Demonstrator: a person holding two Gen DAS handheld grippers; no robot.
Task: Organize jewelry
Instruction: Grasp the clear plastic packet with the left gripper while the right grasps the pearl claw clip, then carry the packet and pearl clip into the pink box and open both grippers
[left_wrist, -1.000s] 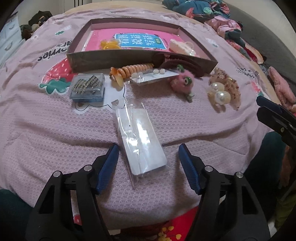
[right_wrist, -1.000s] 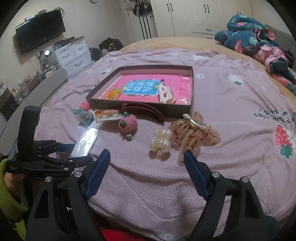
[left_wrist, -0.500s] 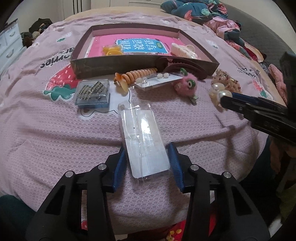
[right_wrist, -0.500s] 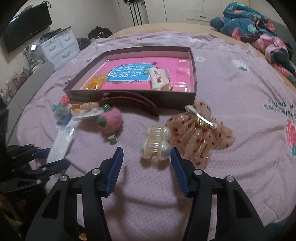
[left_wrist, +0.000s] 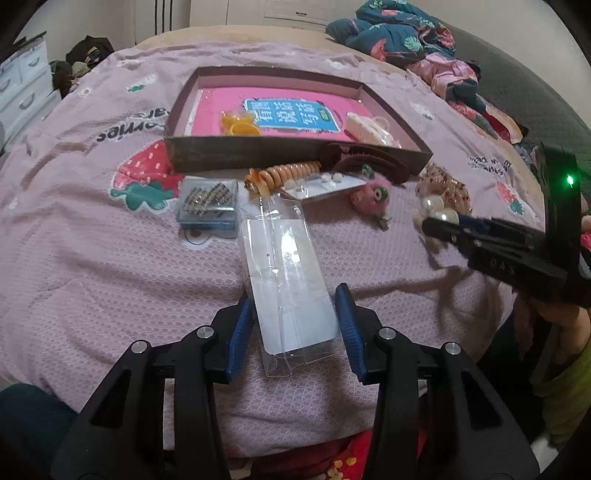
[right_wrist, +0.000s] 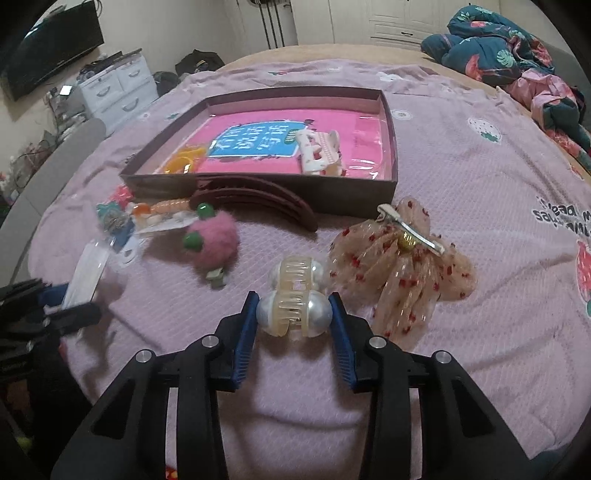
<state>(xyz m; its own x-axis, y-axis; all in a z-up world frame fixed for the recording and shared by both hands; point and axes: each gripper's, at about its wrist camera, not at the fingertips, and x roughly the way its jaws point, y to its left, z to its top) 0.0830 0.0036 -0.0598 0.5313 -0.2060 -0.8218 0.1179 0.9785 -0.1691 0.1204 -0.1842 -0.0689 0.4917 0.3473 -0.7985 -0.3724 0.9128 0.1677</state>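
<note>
Left wrist view: our left claw (left_wrist: 293, 332) has narrowed since a second ago and now pinches the clear packet (left_wrist: 286, 273) at 6 o'clock, edges against both pads. The tray (left_wrist: 295, 157) lies at 12 o'clock on the bed (left_wrist: 92, 266).

Right wrist view: our right claw (right_wrist: 293, 325) came down from wide open; its jaws are closing, pads already touching the pearl clip (right_wrist: 293, 308). The bow clip (right_wrist: 402, 258) sits at 2 o'clock. Both pieces look ready to lift toward the tray.

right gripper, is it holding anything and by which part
The right gripper, jaws closing, clamps the pearl claw clip by its two near pearls, one against each pad.
</note>
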